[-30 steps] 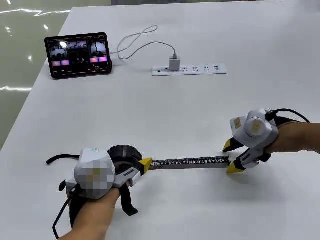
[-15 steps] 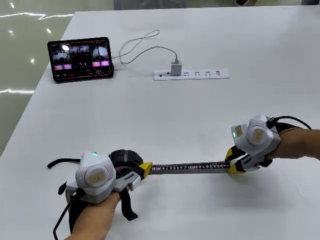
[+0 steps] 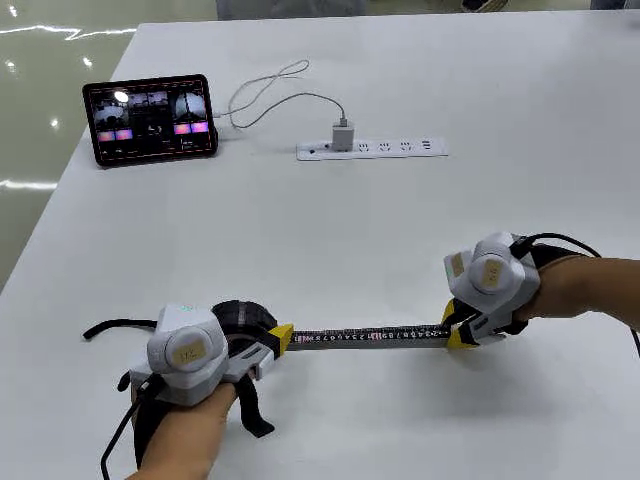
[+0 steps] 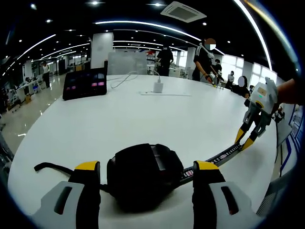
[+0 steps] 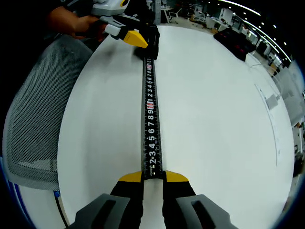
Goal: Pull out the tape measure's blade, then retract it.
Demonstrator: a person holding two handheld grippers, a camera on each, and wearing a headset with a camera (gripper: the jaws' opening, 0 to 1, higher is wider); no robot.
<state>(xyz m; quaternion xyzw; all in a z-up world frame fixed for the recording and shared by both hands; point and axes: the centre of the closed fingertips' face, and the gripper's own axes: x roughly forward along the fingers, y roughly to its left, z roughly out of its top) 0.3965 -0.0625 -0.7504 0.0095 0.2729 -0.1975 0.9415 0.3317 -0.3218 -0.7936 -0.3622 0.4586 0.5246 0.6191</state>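
White desk (image 3: pixel 400 240): left hand-held gripper (image 4: pixel 146 165) clamps round black tape-measure case (image 3: pixel 240 318); right hand-held gripper (image 5: pixel 153 176) pinches its numbered black blade (image 5: pixel 150 109) (extended; retraction seemingly remains).

Seeing a white table (image 3: pixel 400 250) with a lit tablet (image 3: pixel 150 119) propped at far left. To its right, a white power strip (image 3: pixel 371 148), charger (image 3: pixel 343 135) plugged in, cable (image 3: pixel 270 90) looping toward the tablet. Grey mesh chair (image 5: pixel 38 119) by the table edge.
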